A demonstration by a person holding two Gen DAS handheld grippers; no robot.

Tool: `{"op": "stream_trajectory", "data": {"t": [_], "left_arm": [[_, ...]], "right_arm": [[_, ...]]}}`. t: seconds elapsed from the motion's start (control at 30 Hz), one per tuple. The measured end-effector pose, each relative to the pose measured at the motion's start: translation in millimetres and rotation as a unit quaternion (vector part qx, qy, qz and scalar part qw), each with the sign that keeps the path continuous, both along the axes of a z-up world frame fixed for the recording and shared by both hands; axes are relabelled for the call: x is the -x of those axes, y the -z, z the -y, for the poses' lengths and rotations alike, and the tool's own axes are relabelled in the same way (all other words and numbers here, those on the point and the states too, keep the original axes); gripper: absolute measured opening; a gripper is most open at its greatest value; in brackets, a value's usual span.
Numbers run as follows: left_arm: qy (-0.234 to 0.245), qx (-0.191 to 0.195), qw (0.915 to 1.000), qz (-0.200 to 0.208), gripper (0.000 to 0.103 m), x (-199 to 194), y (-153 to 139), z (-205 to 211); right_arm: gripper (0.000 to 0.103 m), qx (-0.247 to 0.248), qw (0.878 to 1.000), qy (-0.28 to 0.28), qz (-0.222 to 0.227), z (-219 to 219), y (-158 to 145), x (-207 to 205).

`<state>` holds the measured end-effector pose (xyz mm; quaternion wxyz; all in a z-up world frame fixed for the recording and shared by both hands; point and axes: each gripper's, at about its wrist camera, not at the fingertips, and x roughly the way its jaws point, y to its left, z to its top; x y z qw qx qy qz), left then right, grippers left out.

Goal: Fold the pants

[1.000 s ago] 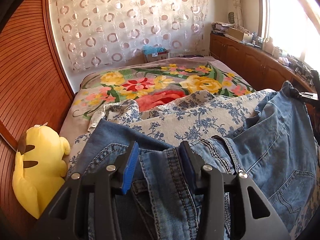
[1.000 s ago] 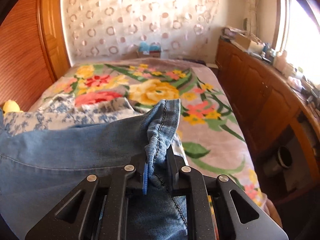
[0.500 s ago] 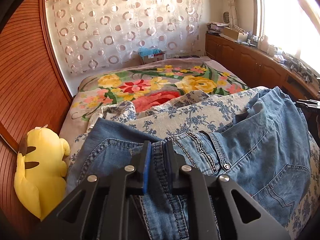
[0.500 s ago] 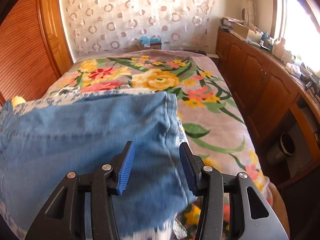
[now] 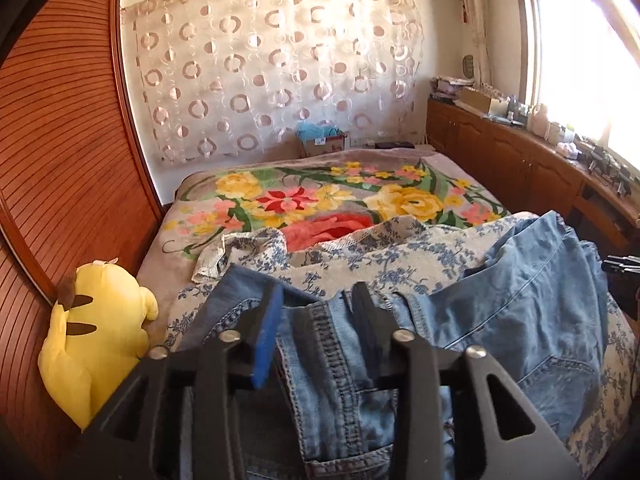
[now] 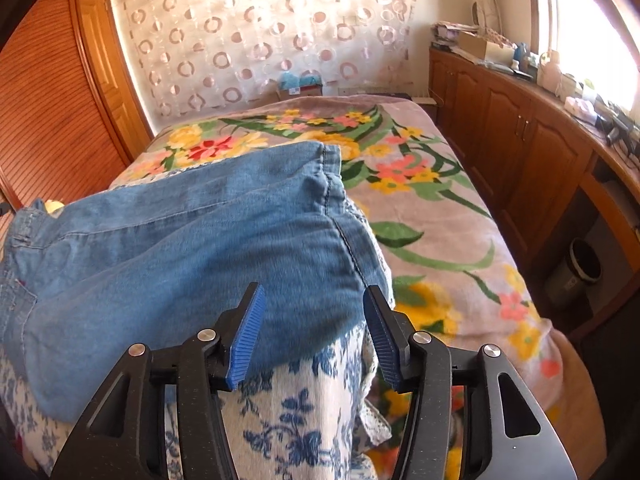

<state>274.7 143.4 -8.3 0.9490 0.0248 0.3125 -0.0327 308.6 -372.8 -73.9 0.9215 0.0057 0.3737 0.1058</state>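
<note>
Item: blue jeans [image 6: 192,248], lower centre of both views, lying on blue-floral cloth [image 6: 304,408] over the bed. My left gripper [image 5: 316,336] and right gripper [image 6: 312,336] are opening, pinching nothing. Step: fold released. Next, I judge: regrasp for another fold.

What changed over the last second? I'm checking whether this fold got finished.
Both grippers let go: the right gripper dropped the hem, and the jeans now lie flat; the left gripper clamped the waistband briefly, and its jaws are opening again. The plush toy stayed put.
</note>
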Motion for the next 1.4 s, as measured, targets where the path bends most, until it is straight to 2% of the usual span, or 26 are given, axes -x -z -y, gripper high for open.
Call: {"op": "stream_trajectory", "data": {"t": [0.03, 0.13, 0.2, 0.3, 0.87, 1.03, 1.1, 1.2, 1.4], "left_arm": [[0.007, 0.003, 1.0000, 0.004, 0.039, 4, -3, 4], [0.023, 0.008, 0.9997, 0.008, 0.050, 10, -7, 15], [0.036, 0.018, 0.9991, 0.013, 0.067, 12, -10, 24], [0.054, 0.027, 0.9981, 0.012, 0.071, 13, -9, 37], [0.107, 0.037, 0.9931, -0.029, 0.071, 16, 33, 120], [0.109, 0.027, 0.9927, -0.043, 0.071, 17, 43, 130], [0.109, 0.028, 0.9925, -0.048, 0.071, 18, 47, 129], [0.108, 0.030, 0.9922, -0.054, 0.071, 20, 51, 130], [0.104, 0.028, 0.9922, -0.062, 0.071, 23, 57, 131]], "right_arm": [[0.053, -0.001, 1.000, 0.001, 0.001, 1, 0, 2], [0.054, -0.004, 1.000, 0.002, 0.000, 1, 1, 5], [0.055, -0.006, 1.000, 0.003, 0.000, 2, 3, 6], [0.055, -0.007, 1.000, 0.004, -0.003, 2, 6, 5], [0.055, -0.053, 0.998, 0.021, -0.027, 19, 18, -11], [0.038, -0.065, 0.997, 0.023, -0.029, 18, 18, -13], [0.020, -0.063, 0.997, 0.028, -0.026, 18, 18, -13], [0.006, -0.056, 0.998, 0.030, -0.022, 17, 17, -12], [0.002, -0.046, 0.998, 0.031, -0.010, 17, 11, -6]]}}
